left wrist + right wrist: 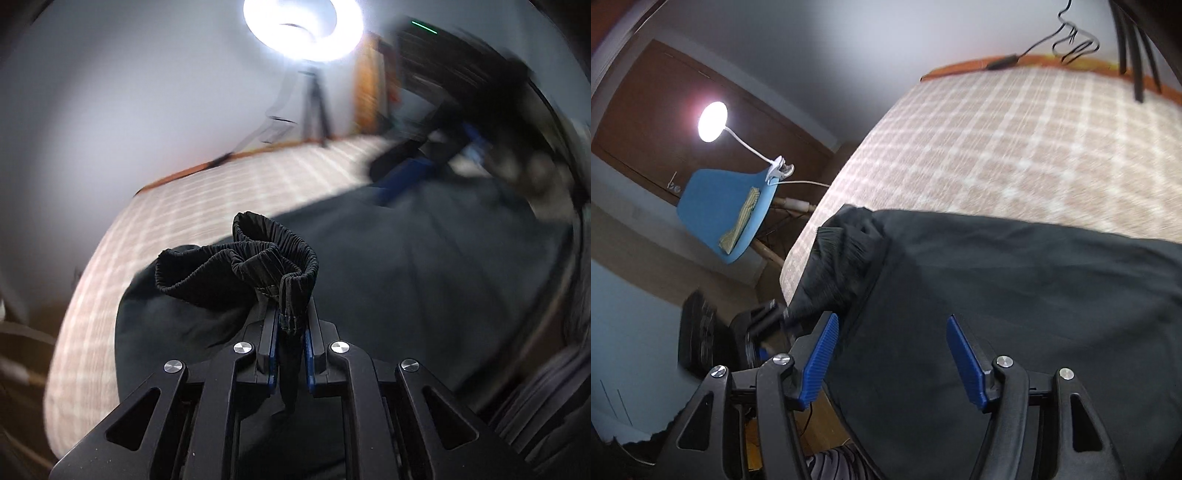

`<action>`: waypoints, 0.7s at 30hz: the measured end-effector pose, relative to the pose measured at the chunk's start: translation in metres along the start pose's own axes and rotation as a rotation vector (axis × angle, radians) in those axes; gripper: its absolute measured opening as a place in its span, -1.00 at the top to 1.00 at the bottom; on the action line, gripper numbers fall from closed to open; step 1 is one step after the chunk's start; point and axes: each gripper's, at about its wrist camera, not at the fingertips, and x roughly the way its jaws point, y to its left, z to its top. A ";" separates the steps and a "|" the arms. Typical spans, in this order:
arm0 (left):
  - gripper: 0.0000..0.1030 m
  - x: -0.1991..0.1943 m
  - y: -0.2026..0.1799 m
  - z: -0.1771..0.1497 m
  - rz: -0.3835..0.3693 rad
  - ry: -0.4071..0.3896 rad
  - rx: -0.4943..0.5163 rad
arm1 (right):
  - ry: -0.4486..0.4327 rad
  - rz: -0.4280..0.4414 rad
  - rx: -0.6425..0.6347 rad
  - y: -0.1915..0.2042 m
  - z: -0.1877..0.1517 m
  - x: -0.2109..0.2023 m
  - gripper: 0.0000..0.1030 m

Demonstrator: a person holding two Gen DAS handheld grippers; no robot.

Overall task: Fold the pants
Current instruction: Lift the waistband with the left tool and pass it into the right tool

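The pants (424,258) are matt black cloth, smooth across the leg and finely ribbed at the gathered elastic waistband (258,266). Under them lies a bed cover (1015,147) of soft woven check in beige and white. The left gripper (290,325) is matt black plastic with shiny metal screws (its pads are blue). The right gripper (892,354) has ridged blue pads (820,358). The chair (716,210) looks like smooth blue plastic.

Black pants (1015,295) lie spread across a bed (997,147) covered in beige-and-white check, their bunched elastic waistband (842,258) near its left edge.
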 end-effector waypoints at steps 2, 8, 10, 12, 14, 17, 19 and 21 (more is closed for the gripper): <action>0.81 0.002 -0.016 -0.002 0.007 0.018 0.083 | 0.011 0.014 0.012 0.000 0.001 0.013 -0.26; 0.81 0.008 -0.042 -0.004 0.046 0.037 0.209 | 0.063 0.007 0.023 0.008 0.004 0.045 -0.30; 0.81 0.008 -0.049 -0.007 0.059 0.035 0.233 | 0.084 -0.018 0.008 0.018 0.010 0.055 -0.30; 0.81 0.008 -0.058 -0.007 0.054 0.033 0.244 | 0.103 -0.030 -0.017 0.027 0.014 0.064 -0.30; 0.81 0.009 -0.064 -0.008 0.061 0.032 0.259 | 0.124 -0.058 -0.059 0.041 0.020 0.074 -0.32; 0.81 0.009 -0.069 -0.008 0.068 0.028 0.276 | 0.163 -0.121 -0.114 0.056 0.025 0.089 -0.37; 0.81 0.005 -0.073 -0.010 0.071 0.025 0.275 | 0.187 -0.167 -0.140 0.060 0.025 0.096 -0.38; 0.81 0.002 -0.074 -0.011 0.077 0.019 0.276 | 0.199 -0.223 -0.160 0.061 0.023 0.100 -0.38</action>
